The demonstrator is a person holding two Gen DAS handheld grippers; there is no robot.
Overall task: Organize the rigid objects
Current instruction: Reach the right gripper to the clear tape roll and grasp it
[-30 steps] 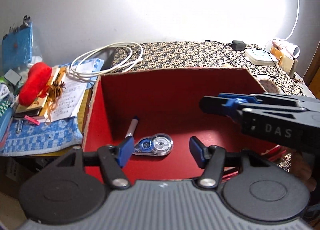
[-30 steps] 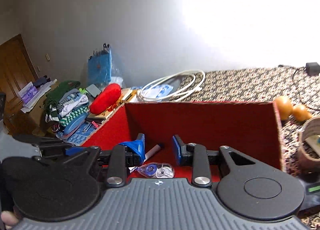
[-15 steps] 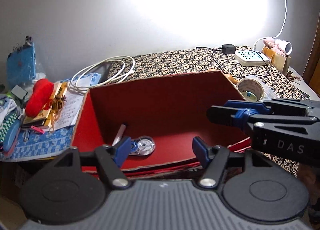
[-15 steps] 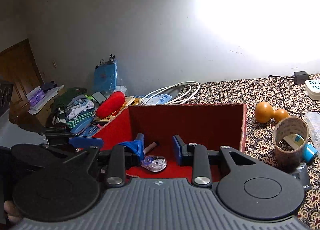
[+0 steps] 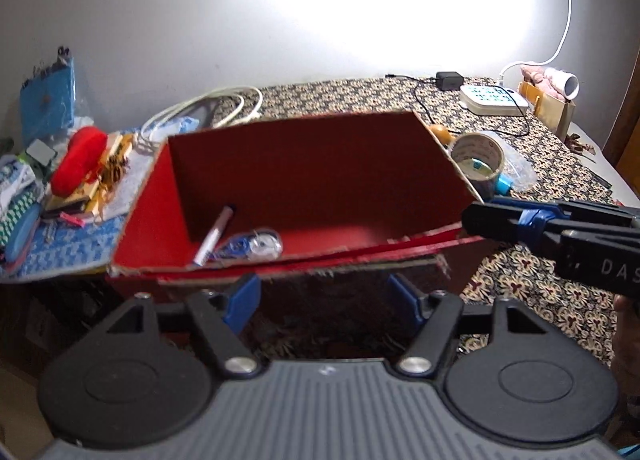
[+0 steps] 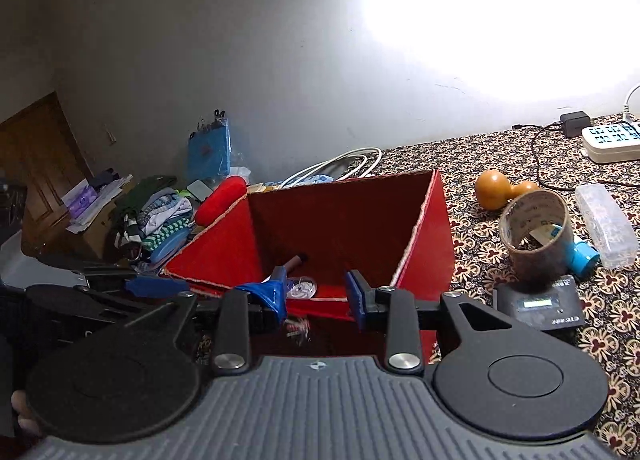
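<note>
Jaws of the left gripper (image 5: pixel 324 302) are seen spread wide with nothing between them, having just been opening, and the right gripper (image 6: pixel 316 294) is likewise parted and empty, its jaws also just opening. Beyond both, a red cardboard box (image 5: pixel 304 164) is set on the patterned cloth (image 5: pixel 560 164), with ragged near edges. Inside, on its floor, a white marker (image 5: pixel 214 234) and a clear correction-tape dispenser (image 5: pixel 256 245) are laid side by side.

A lived-in room at home: a patterned tablecloth (image 6: pixel 500 260) with a power strip (image 6: pixel 610 140), folded clothes (image 6: pixel 160 216) piled by a wooden door (image 6: pixel 36 164).
</note>
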